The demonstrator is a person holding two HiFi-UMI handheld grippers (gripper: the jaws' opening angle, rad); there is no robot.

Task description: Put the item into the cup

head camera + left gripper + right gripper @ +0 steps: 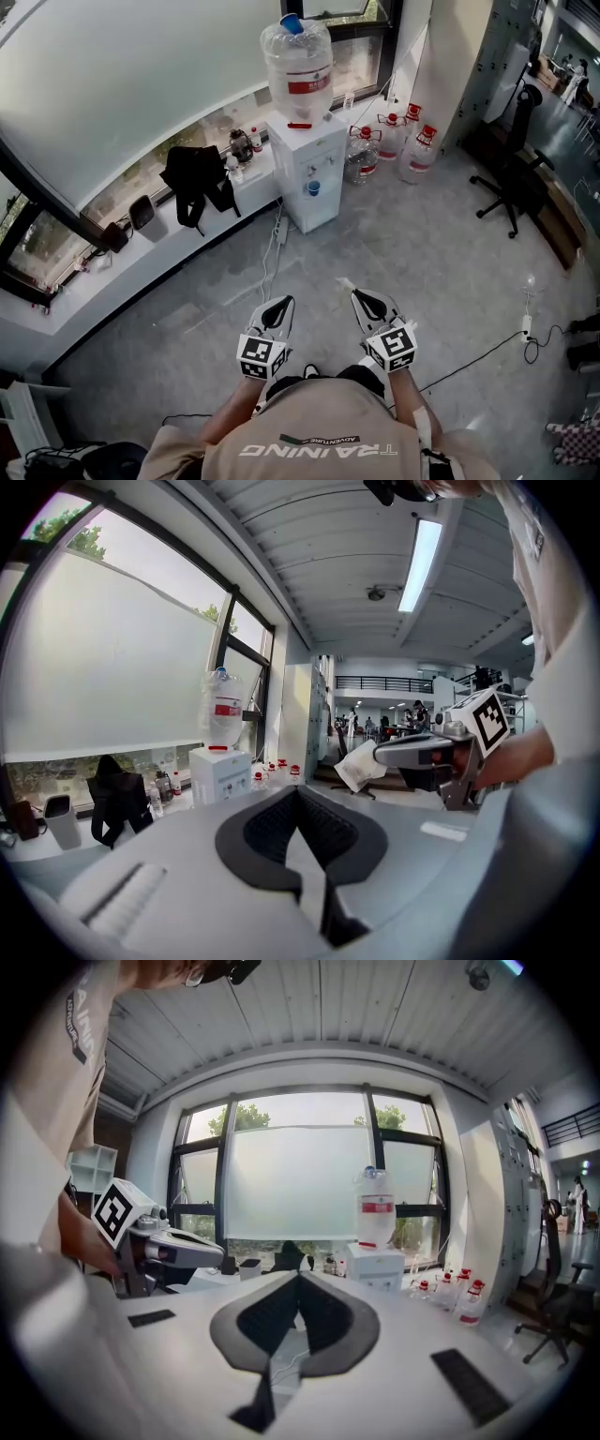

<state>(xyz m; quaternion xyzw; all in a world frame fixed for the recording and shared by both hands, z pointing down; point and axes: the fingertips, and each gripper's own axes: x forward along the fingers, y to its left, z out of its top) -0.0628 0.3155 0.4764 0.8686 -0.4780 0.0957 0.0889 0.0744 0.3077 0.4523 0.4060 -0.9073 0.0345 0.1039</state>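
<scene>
My right gripper [356, 295] is held at waist height over the floor, shut on a small white packet [347, 283]. The left gripper view shows that packet [361, 766] hanging crumpled from the right gripper's [380, 754] tip. My left gripper [281, 305] is beside it, shut with nothing between its jaws, and its tips meet in its own view [298, 791]. A small blue object [313, 187], perhaps a cup, sits at the tap recess of the white water dispenser [307, 164] ahead. I cannot tell for sure that it is a cup.
A large water bottle [297, 61] tops the dispenser. Spare bottles [389, 141] stand on the floor to its right. A black backpack [197, 178] rests on the window ledge. An office chair [514, 178] is at the right, with cables [267, 262] across the grey floor.
</scene>
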